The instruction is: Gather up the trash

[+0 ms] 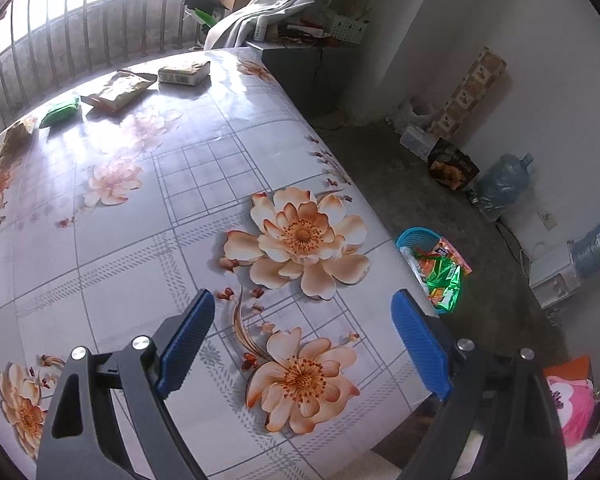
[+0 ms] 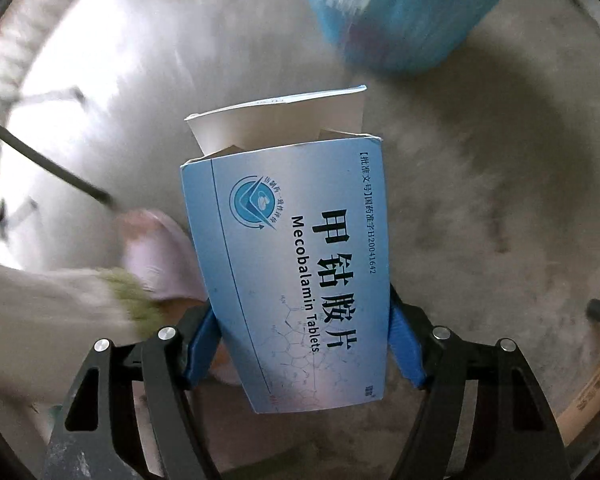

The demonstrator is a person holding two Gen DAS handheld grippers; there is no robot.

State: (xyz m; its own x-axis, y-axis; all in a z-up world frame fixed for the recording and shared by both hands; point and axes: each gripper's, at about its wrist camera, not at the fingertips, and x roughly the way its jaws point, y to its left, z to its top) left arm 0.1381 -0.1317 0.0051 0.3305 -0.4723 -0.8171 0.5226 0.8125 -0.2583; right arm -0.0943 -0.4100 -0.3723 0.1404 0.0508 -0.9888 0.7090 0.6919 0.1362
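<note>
Blue plastic marks the bin (image 1: 410, 238) on the floor beside the counter (image 1: 140, 248), and it already holds bright green and orange wrappers (image 1: 444, 276), so part of the collecting looks done. The right hand-held gripper (image 2: 300, 344) pinches a pale blue tablet box (image 2: 296, 264) by its two long sides, top flap open, pointing down at the grey floor; the bin (image 2: 400, 12) shows blurred near the top edge of that view, so the box is not yet dropped in. The left hand-held gripper (image 1: 304, 340) hangs spread wide over the flowered counter with nothing between its fingers. More remains at the far side of the counter: a green packet (image 1: 60, 110), a flat tan wrapper (image 1: 118, 90), a small carton (image 1: 184, 72), and further scraps (image 1: 18, 132) at the left edge, too small to tell apart. By my judgement the job is somewhere near its middle, with the box to drop and several pieces left to fetch.
</note>
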